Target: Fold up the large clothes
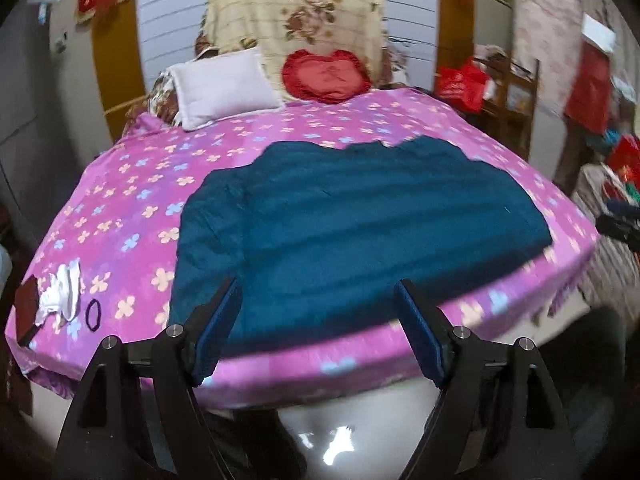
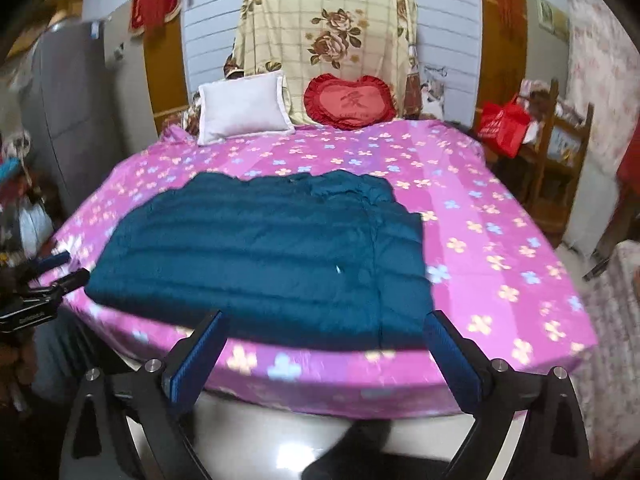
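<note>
A large dark teal quilted garment [image 1: 352,232] lies spread flat on the pink flowered bed [image 1: 132,216], its near hem close to the bed's front edge. It also shows in the right wrist view [image 2: 272,252]. My left gripper [image 1: 318,292] is open and empty, held just in front of the bed edge, its fingers framing the garment's near hem. My right gripper [image 2: 326,322] is open and empty, in front of the bed edge before the garment's right half. The left gripper [image 2: 44,276] shows at the far left of the right wrist view.
A white pillow [image 1: 224,88] and a red heart cushion [image 1: 326,76] lie at the head of the bed [image 2: 500,240]. A white cloth [image 1: 62,292], a dark hair tie [image 1: 93,316] and a dark red item [image 1: 26,308] lie at the bed's left corner. Wooden furniture [image 2: 560,152] stands right.
</note>
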### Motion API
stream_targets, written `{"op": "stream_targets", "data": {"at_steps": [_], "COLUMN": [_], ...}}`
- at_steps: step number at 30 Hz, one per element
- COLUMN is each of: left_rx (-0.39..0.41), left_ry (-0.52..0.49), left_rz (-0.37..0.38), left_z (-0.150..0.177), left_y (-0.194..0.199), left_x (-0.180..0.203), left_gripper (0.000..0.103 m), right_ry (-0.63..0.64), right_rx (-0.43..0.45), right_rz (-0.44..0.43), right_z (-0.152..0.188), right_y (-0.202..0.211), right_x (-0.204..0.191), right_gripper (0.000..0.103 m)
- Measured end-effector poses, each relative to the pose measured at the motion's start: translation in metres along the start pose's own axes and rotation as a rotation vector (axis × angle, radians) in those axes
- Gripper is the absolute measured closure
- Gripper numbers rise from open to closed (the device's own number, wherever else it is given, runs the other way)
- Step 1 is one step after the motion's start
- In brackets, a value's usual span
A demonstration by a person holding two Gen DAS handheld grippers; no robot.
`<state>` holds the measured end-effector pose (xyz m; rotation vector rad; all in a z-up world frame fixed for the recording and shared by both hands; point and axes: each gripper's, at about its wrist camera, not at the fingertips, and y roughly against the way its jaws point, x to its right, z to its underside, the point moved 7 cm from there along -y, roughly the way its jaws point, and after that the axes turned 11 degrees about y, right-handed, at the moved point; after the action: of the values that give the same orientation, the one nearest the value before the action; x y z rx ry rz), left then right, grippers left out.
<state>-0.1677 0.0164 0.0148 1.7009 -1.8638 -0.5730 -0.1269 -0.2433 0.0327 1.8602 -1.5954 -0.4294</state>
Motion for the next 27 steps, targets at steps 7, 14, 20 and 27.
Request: {"op": "stream_targets", "data": {"at_steps": [7, 14, 20, 27], "left_rx": [0.103, 0.045, -0.041, -0.055], "left_ry": [-0.063, 0.017, -0.027, -0.021], "left_rz": [-0.126, -0.086, -0.113, -0.121], "left_z": [0.013, 0.014, 0.022, 0.022], "left_y": [0.027, 0.022, 0.008, 0.005], "left_x": [0.013, 0.014, 0.031, 0.035], "left_gripper": [0.013, 0.013, 0.013, 0.013], "right_ry": [-0.029, 0.001, -0.016, -0.015], "right_rx": [-0.002, 0.003, 0.010, 0.009], "right_rz": [-0.007, -0.021, -0.037, -0.034], "right_z": [0.026, 0.028, 0.026, 0.027], "right_y": [0.025, 0.024, 0.020, 0.019], "right_x": [-0.013, -0.025, -0.023, -0.023], "right_gripper": [0.006, 0.006, 0.006, 0.006]}}
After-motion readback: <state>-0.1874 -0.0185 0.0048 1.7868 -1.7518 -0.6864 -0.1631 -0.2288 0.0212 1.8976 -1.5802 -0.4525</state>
